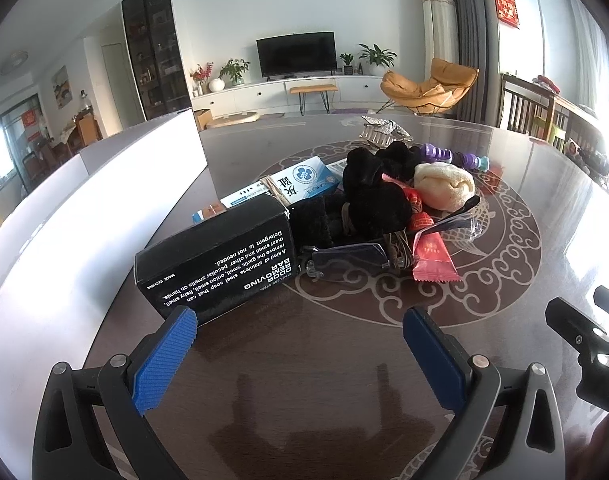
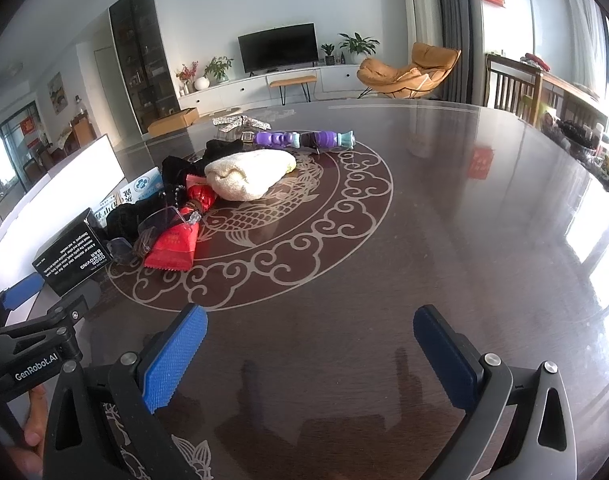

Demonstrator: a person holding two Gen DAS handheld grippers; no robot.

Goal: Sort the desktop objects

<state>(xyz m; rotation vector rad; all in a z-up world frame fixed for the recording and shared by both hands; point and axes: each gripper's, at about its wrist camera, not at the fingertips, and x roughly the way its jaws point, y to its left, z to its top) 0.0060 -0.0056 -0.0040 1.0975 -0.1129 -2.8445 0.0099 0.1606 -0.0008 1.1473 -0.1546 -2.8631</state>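
Note:
A heap of small objects lies mid-table. It holds a black box (image 1: 216, 256) (image 2: 74, 254) with white print, a white-and-blue carton (image 1: 300, 182) (image 2: 142, 186), black fabric (image 1: 368, 192) (image 2: 184, 168), a cream cloth (image 1: 444, 184) (image 2: 250, 174), a red packet (image 1: 434, 256) (image 2: 172, 248), clear glasses (image 1: 348, 258), a purple toy (image 1: 454, 158) (image 2: 300, 139) and a silver clip (image 1: 382, 130) (image 2: 240, 122). My left gripper (image 1: 300, 324) hovers open just in front of the black box, nothing between its fingers. My right gripper (image 2: 310, 328) is open over bare table, right of the heap.
A long white tray wall (image 1: 104, 204) (image 2: 84, 168) runs along the left of the dark glossy table (image 2: 444, 240). The right gripper's body (image 1: 580, 340) shows at the left view's right edge. A hand (image 2: 32, 436) grips the left tool.

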